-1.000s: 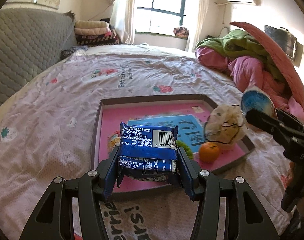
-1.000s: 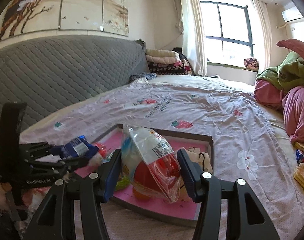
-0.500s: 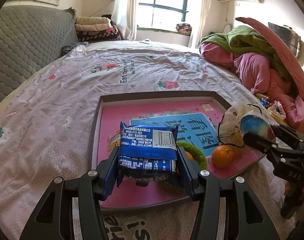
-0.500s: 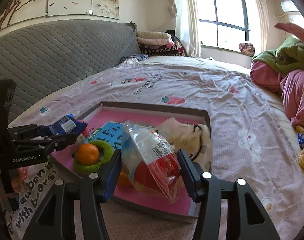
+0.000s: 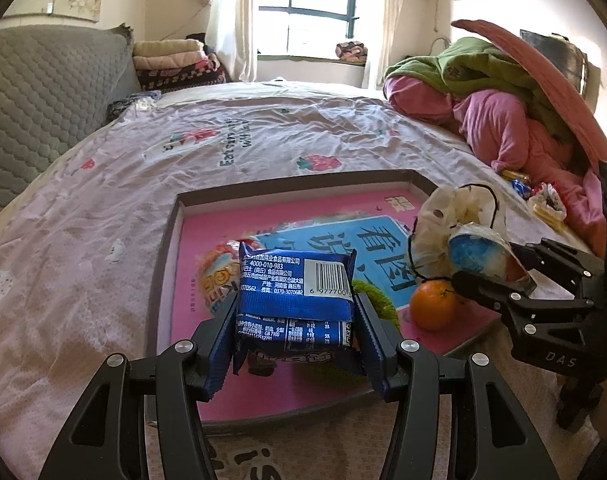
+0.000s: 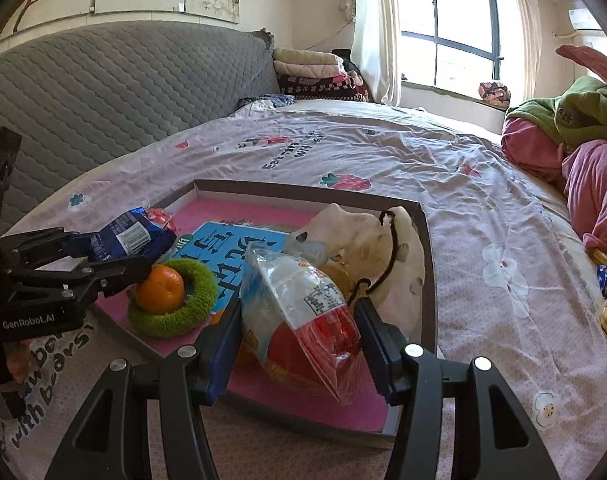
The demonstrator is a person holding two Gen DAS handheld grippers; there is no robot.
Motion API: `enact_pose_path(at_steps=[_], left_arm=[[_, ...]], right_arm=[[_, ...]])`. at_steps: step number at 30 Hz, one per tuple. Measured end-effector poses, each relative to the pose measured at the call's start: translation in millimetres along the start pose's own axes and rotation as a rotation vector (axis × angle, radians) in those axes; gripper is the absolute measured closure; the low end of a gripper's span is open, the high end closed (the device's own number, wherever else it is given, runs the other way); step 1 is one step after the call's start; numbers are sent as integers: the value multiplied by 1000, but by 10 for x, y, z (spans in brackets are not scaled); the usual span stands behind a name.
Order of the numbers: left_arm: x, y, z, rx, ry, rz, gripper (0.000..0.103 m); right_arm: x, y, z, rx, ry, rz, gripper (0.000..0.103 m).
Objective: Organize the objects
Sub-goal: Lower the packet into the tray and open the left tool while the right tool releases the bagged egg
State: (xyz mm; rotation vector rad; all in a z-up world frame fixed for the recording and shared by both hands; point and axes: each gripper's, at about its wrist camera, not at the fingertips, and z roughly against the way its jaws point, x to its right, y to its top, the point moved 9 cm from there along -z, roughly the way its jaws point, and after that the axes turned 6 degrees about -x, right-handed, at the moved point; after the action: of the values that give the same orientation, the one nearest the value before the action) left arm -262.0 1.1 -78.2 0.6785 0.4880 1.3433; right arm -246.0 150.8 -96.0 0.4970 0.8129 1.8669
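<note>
Two gripped snacks: blue barcoded packet (image 5: 293,300), clear red-and-white bag (image 6: 303,312).

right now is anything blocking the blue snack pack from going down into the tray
Partly. The blue snack pack, held in the left gripper, hangs over the tray, where an orange inside a green ring lies just below; the pink floor leftward looks bare.

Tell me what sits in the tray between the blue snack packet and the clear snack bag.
In the right wrist view, an orange inside a green ring lies between the blue snack packet and the clear snack bag.
</note>
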Motion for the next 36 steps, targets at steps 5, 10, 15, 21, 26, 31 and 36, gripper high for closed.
enact_pose_path(at_steps=[5,10,15,21,26,31,36], left_arm=[[-10,-7,-17,2,6,5,44],[-62,6,-22,4,12,33,43],[-89,17,-8,6,10,46,43],[-85,36,31,17,3,55,41],[-73,69,108,43,-1,55,37],[-39,91,156,53,-4,49,37],[7,141,270,75,-10,49,36]], right_arm=[[17,-3,-5,-1,1,-8,46],[6,-2,12,5,-3,-3,40],[-20,12,33,15,0,8,39],[-48,47,82,35,3,20,39],[-54,82,144,62,-3,20,39],[-59,125,208,90,-7,19,39],[-70,185,312,125,-16,26,39]])
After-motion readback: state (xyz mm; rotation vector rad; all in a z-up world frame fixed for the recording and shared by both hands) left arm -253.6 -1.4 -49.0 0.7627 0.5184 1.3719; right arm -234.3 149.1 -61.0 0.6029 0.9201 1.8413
